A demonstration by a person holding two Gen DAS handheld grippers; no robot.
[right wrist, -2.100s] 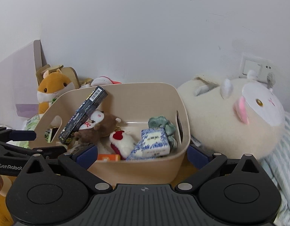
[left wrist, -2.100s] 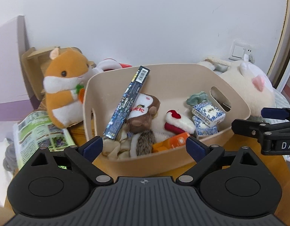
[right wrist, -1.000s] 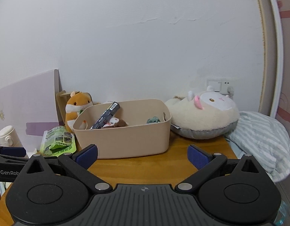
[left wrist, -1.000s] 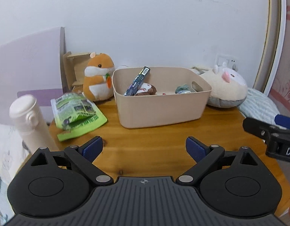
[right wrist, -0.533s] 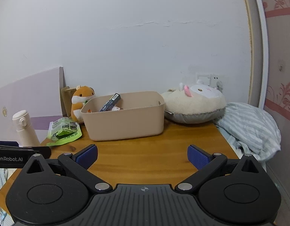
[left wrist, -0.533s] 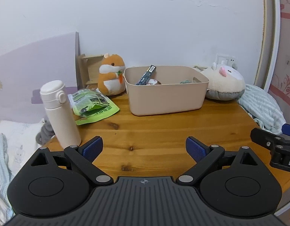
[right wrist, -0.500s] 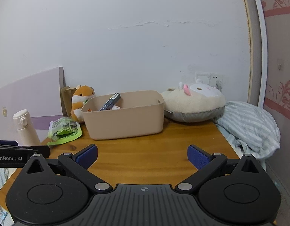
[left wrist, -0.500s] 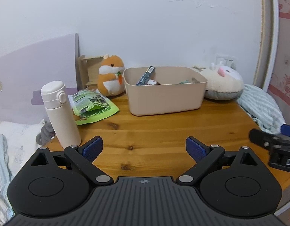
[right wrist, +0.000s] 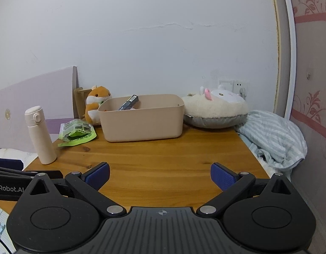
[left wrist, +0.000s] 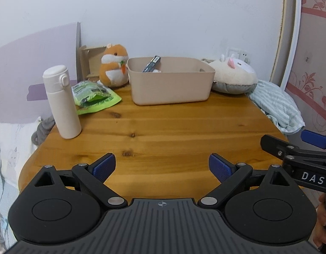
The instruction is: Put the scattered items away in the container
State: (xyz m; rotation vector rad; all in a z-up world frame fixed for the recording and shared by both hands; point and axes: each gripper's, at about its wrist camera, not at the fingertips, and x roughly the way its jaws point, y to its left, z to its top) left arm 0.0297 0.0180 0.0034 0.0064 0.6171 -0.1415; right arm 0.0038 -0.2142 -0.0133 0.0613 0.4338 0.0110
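Observation:
A beige plastic container (left wrist: 170, 82) (right wrist: 141, 119) stands at the back of the wooden table (left wrist: 163, 131) (right wrist: 163, 154). A dark long box (left wrist: 151, 64) (right wrist: 128, 102) leans out of it; the rest of its contents are hidden by the near wall. My left gripper (left wrist: 162, 167) is open and empty, far back over the table's front edge. My right gripper (right wrist: 160, 176) is open and empty, also at the front edge; it shows at the right of the left wrist view (left wrist: 298, 152).
A white bottle (left wrist: 61, 101) (right wrist: 40, 135) stands at the left. A green pouch (left wrist: 93, 96) (right wrist: 77, 133) lies beside an orange hamster plush (left wrist: 114, 68) (right wrist: 97, 103). A cream plush (left wrist: 232, 77) (right wrist: 215, 108) and a striped cloth (left wrist: 275, 105) (right wrist: 273, 135) lie at the right.
Both grippers have pulled back from right over the container to the table's front edge, still open and empty. The bottle and cloth have come into view.

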